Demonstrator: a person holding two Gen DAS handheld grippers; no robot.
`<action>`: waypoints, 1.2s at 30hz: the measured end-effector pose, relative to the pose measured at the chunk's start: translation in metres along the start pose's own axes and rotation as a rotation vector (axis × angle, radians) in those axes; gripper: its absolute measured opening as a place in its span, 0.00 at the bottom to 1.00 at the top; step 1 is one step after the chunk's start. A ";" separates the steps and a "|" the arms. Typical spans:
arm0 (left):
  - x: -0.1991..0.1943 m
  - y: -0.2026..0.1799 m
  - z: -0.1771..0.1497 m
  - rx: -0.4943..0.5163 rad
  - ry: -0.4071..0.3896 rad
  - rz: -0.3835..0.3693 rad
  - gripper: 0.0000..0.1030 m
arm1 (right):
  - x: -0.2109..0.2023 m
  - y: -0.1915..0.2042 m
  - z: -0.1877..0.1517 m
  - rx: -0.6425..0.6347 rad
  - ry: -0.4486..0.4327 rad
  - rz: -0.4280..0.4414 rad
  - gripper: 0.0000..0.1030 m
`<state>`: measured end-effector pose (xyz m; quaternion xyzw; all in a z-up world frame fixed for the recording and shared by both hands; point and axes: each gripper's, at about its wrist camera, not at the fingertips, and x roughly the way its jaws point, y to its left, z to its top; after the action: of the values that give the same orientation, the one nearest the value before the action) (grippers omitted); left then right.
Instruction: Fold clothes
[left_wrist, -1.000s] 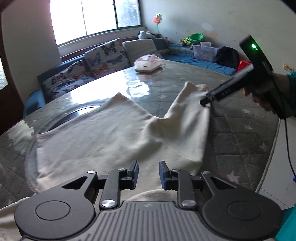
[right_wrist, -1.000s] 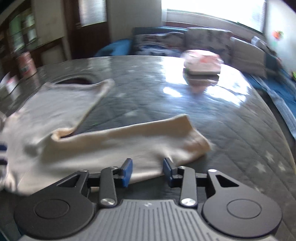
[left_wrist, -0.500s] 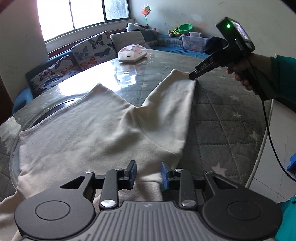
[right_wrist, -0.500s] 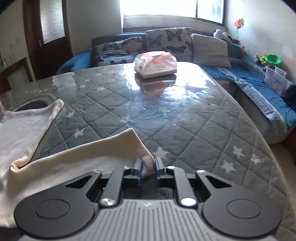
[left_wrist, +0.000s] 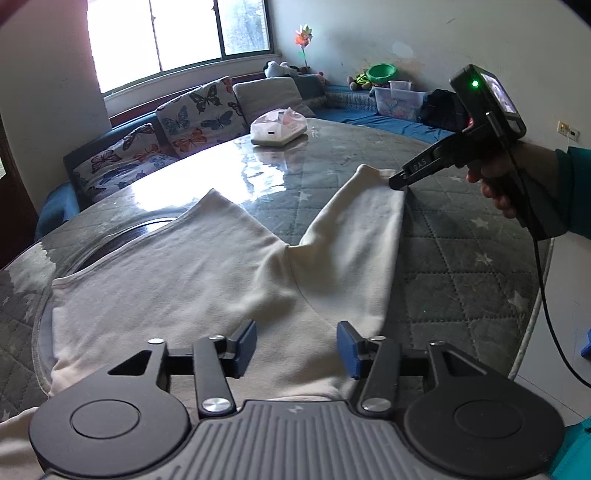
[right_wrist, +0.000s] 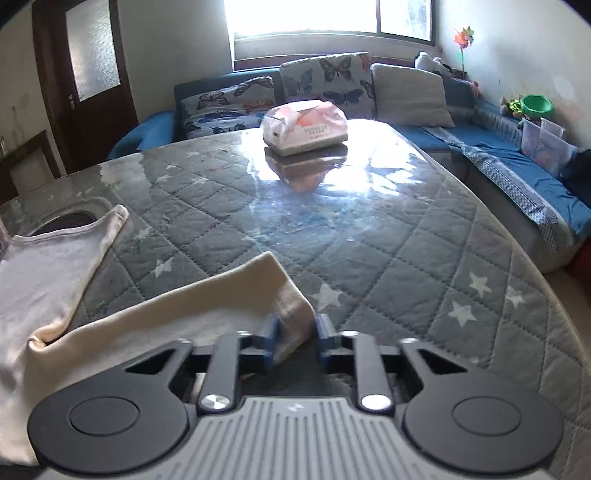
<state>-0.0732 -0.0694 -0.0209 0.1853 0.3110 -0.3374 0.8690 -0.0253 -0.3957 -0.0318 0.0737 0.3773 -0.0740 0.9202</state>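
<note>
Since half a second ago, right gripper (right_wrist: 294, 341) loosens around sleeve cuff (right_wrist: 291, 314), jaws narrow. Left gripper (left_wrist: 296, 343) hovers wide over shirt (left_wrist: 177, 280), flat on table (left_wrist: 461, 280). Sleeve fold likely; needs firm regrip.

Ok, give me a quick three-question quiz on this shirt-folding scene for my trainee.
1. True or false: the left gripper is shut on the shirt.
2. Which gripper has the sleeve cuff between its fingers?
3. The tissue pack sits: A on the table, B on the shirt, C in a gripper.
Key: 1 false, it is open; 2 the right gripper; 3 A.
</note>
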 end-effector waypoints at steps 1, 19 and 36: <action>0.000 0.000 0.000 0.000 -0.001 0.005 0.54 | 0.000 0.001 0.000 0.000 -0.001 0.004 0.09; 0.027 -0.030 0.010 0.024 -0.026 -0.098 0.66 | -0.063 -0.022 0.014 0.218 -0.054 0.172 0.08; -0.060 0.059 -0.037 -0.173 -0.119 0.108 0.75 | -0.129 0.134 0.073 -0.115 -0.074 0.573 0.08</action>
<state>-0.0818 0.0197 -0.0014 0.1059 0.2763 -0.2725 0.9155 -0.0407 -0.2685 0.1216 0.1223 0.3111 0.2078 0.9193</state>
